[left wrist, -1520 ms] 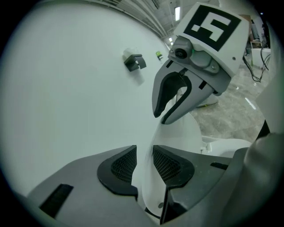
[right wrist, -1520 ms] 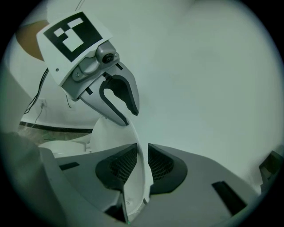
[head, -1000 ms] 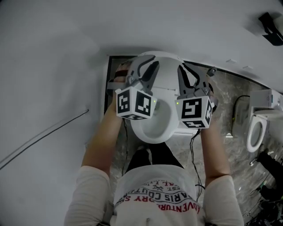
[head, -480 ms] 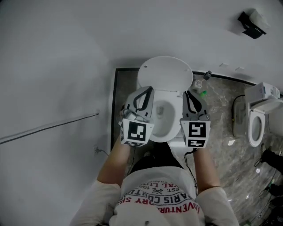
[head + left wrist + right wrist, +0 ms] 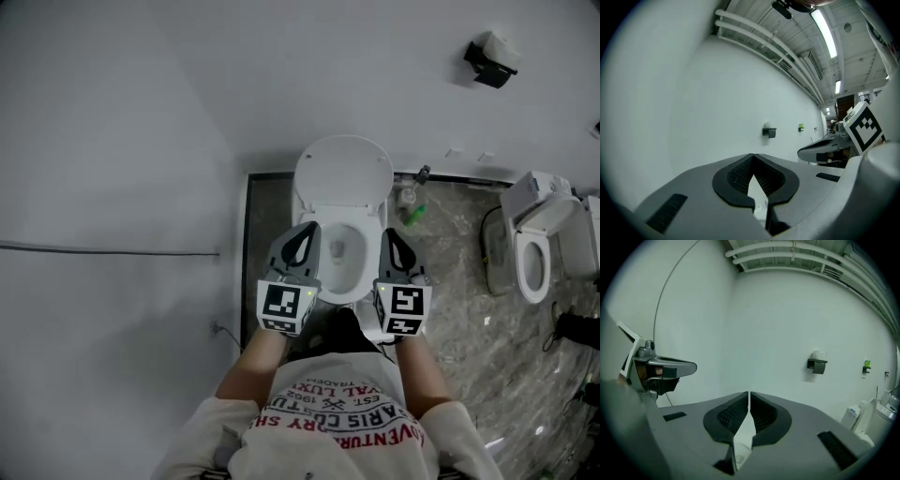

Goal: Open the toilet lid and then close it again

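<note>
The white toilet has its lid [image 5: 343,169] raised, leaning back against the wall, with the bowl [image 5: 339,251] open to view. Both grippers hover over the toilet's front edge, close to the person's body and apart from the lid. My left gripper [image 5: 302,229] is shut and holds nothing; in the left gripper view its tips [image 5: 752,155] meet against the bare wall. My right gripper [image 5: 389,233] has just been closing, and nothing is between its jaws. Its tips [image 5: 748,393] stand together with only a hairline slit.
A second toilet [image 5: 530,248] stands at the right on the marbled floor. A paper holder [image 5: 489,61] hangs on the wall. A small green thing [image 5: 415,214] lies beside the toilet's base. A thin cable [image 5: 103,251] runs along the left wall.
Both grippers have drawn back from the raised lid toward the person's body. The left jaws, spread a second ago, have closed. The lid stays up.
</note>
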Action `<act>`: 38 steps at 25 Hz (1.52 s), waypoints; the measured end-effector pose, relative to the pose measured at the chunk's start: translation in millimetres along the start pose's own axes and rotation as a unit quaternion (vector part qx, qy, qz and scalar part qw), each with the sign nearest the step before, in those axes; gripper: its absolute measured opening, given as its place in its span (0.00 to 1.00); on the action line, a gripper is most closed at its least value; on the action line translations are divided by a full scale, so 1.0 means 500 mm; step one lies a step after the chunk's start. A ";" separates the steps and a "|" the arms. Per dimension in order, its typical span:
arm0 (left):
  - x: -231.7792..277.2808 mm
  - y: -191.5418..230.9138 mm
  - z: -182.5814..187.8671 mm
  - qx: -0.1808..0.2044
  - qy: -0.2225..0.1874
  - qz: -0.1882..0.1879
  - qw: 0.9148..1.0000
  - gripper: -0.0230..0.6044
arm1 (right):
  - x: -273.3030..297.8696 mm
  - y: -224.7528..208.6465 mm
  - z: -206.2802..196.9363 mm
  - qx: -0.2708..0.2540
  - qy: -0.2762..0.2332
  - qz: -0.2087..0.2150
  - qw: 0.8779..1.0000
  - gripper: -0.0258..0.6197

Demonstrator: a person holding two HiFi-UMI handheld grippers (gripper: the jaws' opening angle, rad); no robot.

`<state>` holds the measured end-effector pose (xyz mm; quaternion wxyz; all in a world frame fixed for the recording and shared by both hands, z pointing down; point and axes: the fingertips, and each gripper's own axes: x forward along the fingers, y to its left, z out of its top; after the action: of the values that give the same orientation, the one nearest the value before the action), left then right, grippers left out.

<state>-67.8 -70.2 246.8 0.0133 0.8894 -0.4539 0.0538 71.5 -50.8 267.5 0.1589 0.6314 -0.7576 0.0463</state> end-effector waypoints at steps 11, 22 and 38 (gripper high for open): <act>-0.097 -0.030 0.087 0.050 -0.035 0.013 0.998 0.05 | -0.088 0.056 0.056 -0.039 -0.035 0.029 0.998 0.08; -0.095 0.002 0.094 0.035 -0.032 0.022 0.999 0.05 | -0.078 0.059 0.066 -0.041 -0.032 0.048 0.997 0.08; -0.028 -0.005 0.054 0.071 0.001 0.025 0.997 0.05 | -0.009 0.026 0.025 -0.026 -0.003 0.069 0.997 0.08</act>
<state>-71.5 -59.4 218.4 -0.0504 0.8763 -0.4711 0.0874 57.2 -47.5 256.1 0.1689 0.5732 -0.8010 0.0357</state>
